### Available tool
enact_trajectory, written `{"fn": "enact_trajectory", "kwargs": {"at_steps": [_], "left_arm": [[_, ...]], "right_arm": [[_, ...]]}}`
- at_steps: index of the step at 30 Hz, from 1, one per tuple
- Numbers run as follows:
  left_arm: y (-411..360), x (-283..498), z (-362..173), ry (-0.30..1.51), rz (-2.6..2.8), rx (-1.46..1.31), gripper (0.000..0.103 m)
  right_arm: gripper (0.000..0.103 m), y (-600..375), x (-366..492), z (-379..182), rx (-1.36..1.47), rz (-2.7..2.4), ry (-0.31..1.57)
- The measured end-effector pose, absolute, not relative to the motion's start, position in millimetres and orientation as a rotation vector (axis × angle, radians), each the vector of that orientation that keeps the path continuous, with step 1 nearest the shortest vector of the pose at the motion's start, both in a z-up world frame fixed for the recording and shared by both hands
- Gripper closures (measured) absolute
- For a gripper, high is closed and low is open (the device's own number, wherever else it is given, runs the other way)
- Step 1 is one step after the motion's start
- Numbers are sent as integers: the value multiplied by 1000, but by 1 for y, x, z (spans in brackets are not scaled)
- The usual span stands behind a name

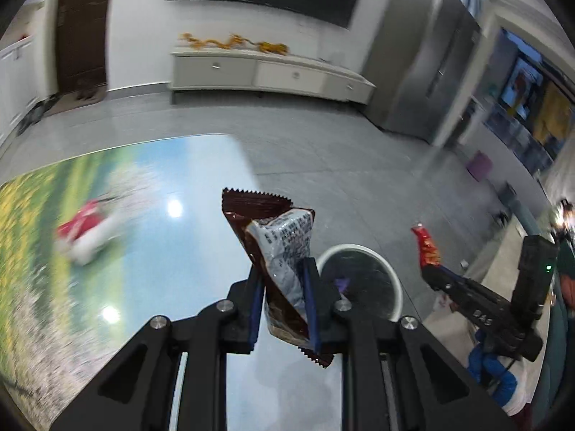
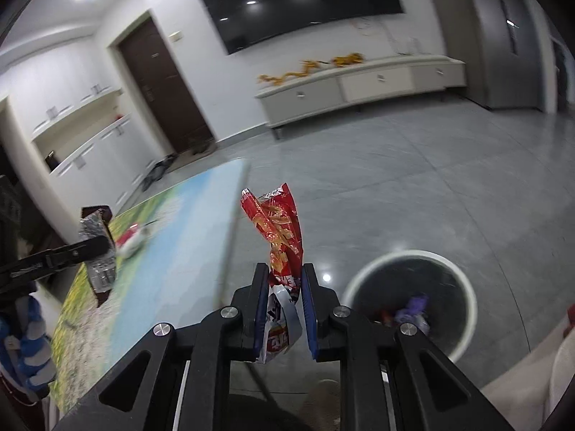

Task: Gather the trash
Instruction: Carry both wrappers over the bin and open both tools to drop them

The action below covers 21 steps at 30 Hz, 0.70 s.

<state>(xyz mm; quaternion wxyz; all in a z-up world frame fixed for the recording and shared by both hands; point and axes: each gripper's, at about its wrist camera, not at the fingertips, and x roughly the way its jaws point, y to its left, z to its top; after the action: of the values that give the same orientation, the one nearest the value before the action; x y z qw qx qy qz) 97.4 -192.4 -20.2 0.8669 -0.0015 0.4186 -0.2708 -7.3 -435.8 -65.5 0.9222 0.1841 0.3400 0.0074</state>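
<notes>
The brown wrapper (image 1: 276, 251) is crinkled glossy foil-like film with a silvery printed side. The red wrapper (image 2: 282, 237) is shiny, creased plastic film. The counter (image 1: 161, 251) has a smooth, mirror-glossy printed top reflecting lamps. The floor (image 2: 413, 179) is polished grey tile. The bin (image 2: 463, 287) has a smooth white plastic rim.

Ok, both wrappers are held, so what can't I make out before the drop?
- Bin contents: right wrist view, dim and partly hidden behind the right gripper.
- Red-and-white item on the table: left wrist view, motion blur.
- Brown wrapper print: too small and crumpled.
- Red wrapper lower end: hidden between the fingers.
</notes>
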Motion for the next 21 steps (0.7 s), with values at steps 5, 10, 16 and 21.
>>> {"fn": "enact_trajectory", "kwargs": {"at_steps": [5, 10, 16, 21], "left_arm": [[-262, 110, -34, 919, -637, 68, 84], [-319, 120, -52, 966, -689, 122, 83], [-378, 127, -85, 1029, -719, 187, 82], [-406, 135, -108, 1062, -720, 209, 81]], "right_arm": [[86, -478, -8, -84, 435, -64, 707], [86, -512, -7, -106, 486, -132, 731], [85, -535, 4, -135, 531, -177, 784], [83, -542, 12, -155, 549, -195, 829]]}}
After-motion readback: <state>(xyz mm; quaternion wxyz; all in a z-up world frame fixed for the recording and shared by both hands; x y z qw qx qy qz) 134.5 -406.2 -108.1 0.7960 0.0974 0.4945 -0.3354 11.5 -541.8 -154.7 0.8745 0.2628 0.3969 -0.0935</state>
